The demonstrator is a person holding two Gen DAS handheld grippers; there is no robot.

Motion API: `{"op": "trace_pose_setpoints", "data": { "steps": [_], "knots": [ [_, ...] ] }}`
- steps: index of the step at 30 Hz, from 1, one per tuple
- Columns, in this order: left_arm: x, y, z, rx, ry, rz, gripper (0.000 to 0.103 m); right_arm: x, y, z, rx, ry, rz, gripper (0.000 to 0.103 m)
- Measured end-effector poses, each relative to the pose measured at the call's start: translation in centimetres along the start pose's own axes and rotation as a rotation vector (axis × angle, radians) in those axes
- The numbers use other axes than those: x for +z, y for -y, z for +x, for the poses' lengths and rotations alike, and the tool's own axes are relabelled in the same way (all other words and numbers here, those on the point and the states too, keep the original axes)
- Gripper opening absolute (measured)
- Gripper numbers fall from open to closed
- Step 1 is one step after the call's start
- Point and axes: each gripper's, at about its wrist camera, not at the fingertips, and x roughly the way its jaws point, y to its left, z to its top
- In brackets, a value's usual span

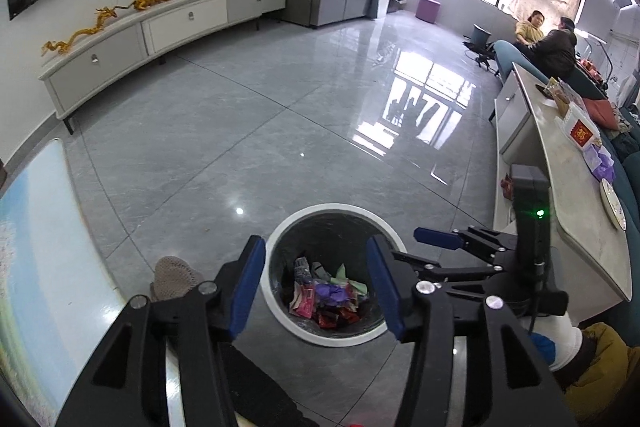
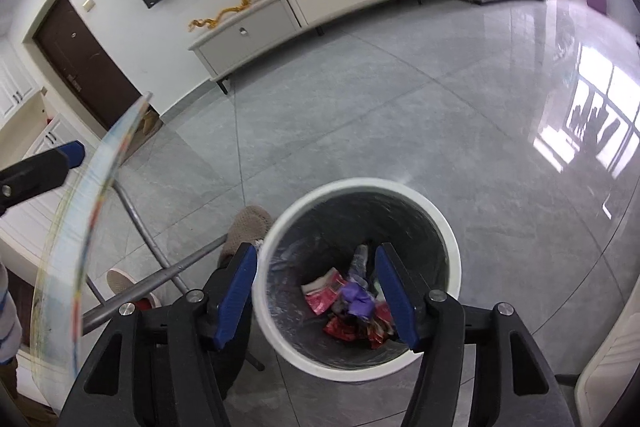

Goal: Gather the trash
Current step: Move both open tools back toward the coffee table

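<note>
Blue-padded jaws of both tools stand apart with nothing between them. Your left hand-held gripper [image 1: 316,287] hangs over the white-rimmed trash bin [image 1: 280,227] on the grey tile floor [image 1: 240,107]; your right hand-held gripper [image 2: 316,293] hangs over the same bin from the other side, released as well. Trash [image 2: 348,307] lies at the bottom of the bin: red and pink wrappers, a purple scrap. A slippered foot [image 2: 248,227] stands just beside the bin's rim, near a metal leg [image 2: 160,275].
</note>
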Motion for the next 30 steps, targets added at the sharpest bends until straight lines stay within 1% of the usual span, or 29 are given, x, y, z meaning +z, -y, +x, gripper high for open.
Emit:
{"op": "trace_pose_setpoints", "data": {
  "steps": [5,10,14,15,17,19,20,23,24,25,28,30],
  "knots": [
    [-1.7,-1.5,-4.1,0.094,0.058,-0.024,0.051,0.8,-5.4,-2.3,0.015,0.057,-0.102,0.061],
    [-4.1,-4.0,-10.1,0.227,0.149,-0.073,0.051,1.3,-12.4,-4.3,0.060,0.107,-0.224,0.063],
    [-6.4,-6.4,-14.4,0.301,0.214,-0.125,0.052,1.3,-17.3,-5.8,0.090,0.148,-0.305,0.067],
    [-7.2,-7.1,-15.8,0.330,0.233,-0.143,0.053,1.3,-19.0,-6.4,0.098,0.164,-0.332,0.068],
    [-8.3,-8.0,-17.7,0.376,0.263,-0.169,0.061,1.3,-21.5,-7.4,0.107,0.190,-0.373,0.071],
    [-9.8,-9.0,-20.3,0.429,0.309,-0.204,0.072,1.3,-23.6,-7.9,0.114,0.210,-0.405,0.076],
    [-10.5,-9.4,-21.4,0.451,0.330,-0.219,0.074,1.2,-24.9,-8.3,0.115,0.224,-0.427,0.077],
    [-12.3,-10.4,-24.4,0.498,0.386,-0.254,0.082,0.8,-28.1,-9.2,0.115,0.256,-0.478,0.082],
    [-12.8,-10.6,-25.3,0.516,0.403,-0.263,0.087,0.6,-29.2,-9.5,0.115,0.270,-0.492,0.084],
    [-13.0,-10.8,-25.6,0.530,0.414,-0.267,0.092,0.4,-30.0,-9.8,0.114,0.282,-0.501,0.087],
    [-14.5,-11.2,-27.9,0.592,0.464,-0.290,0.103,-0.3,-31.6,-10.2,0.110,0.311,-0.516,0.092],
    [-15.0,-11.5,-28.8,0.626,0.489,-0.314,0.103,-0.7,-32.3,-10.5,0.109,0.324,-0.525,0.093]
  ]
}}
